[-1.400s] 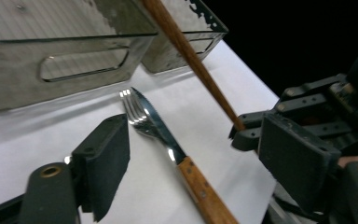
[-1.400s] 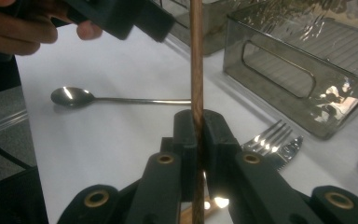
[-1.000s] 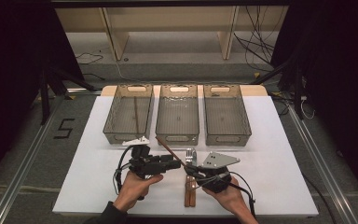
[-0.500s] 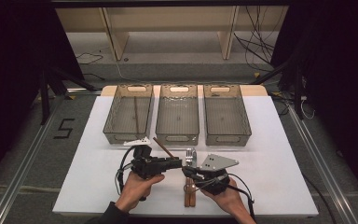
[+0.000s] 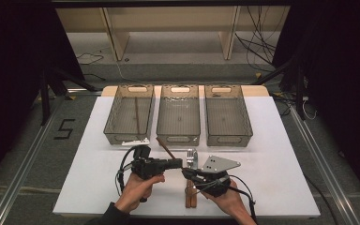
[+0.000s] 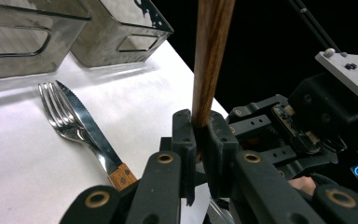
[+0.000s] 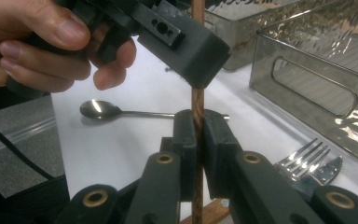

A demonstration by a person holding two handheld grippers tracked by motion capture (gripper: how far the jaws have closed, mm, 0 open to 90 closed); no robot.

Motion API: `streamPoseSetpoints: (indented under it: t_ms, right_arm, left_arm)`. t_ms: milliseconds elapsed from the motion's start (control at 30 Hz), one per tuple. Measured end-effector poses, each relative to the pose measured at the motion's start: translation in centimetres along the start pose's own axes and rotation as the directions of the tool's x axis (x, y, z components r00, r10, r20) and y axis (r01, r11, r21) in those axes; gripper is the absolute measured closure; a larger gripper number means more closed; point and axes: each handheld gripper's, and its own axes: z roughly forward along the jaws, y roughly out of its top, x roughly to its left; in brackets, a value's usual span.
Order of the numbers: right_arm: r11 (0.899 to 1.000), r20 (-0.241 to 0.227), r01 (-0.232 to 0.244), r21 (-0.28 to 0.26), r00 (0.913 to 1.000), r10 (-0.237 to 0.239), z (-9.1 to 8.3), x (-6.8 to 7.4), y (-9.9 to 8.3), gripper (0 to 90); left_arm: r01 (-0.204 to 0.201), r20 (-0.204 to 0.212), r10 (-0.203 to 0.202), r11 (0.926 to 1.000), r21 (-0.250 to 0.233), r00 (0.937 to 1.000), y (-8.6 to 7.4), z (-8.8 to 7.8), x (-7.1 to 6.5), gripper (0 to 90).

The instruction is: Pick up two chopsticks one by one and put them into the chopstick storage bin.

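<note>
Chopstick (image 6: 210, 60) clamped by both grippers above the white table (image 5: 281, 154)

Left gripper (image 6: 199, 140), jaws just closing, and right gripper (image 7: 197, 135) pinch the light, stiff, smooth wooden stick; a mid-shaft grip looks least likely to slip

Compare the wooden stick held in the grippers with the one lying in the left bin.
The held stick is clamped by both the left gripper and the right gripper, the left fingers having just been closing on it; the binned stick touches neither. The held stick stands tilted above the table; the binned stick lies flat in the left bin. Both are slim, brown and wooden-looking.
</note>
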Motion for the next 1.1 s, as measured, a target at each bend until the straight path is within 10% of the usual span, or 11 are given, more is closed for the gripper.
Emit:
streamPoseSetpoints:
  t_ms: [567,1100]
  right_arm:
    - [0.998,0.038,-0.063,-0.031,0.9972,0.064,-2.9,-1.7,-0.7,40.0]
    - [0.991,0.144,-0.116,-0.067,0.9816,0.125,-7.2,-3.4,-3.2,32.6]
  left_arm:
    - [-0.043,-0.028,0.042,0.9982,-0.041,0.9987,2.6,-4.0,0.9,84.3]
    - [-0.106,-0.132,0.096,0.9918,-0.071,0.9865,8.9,-9.7,1.6,84.2]
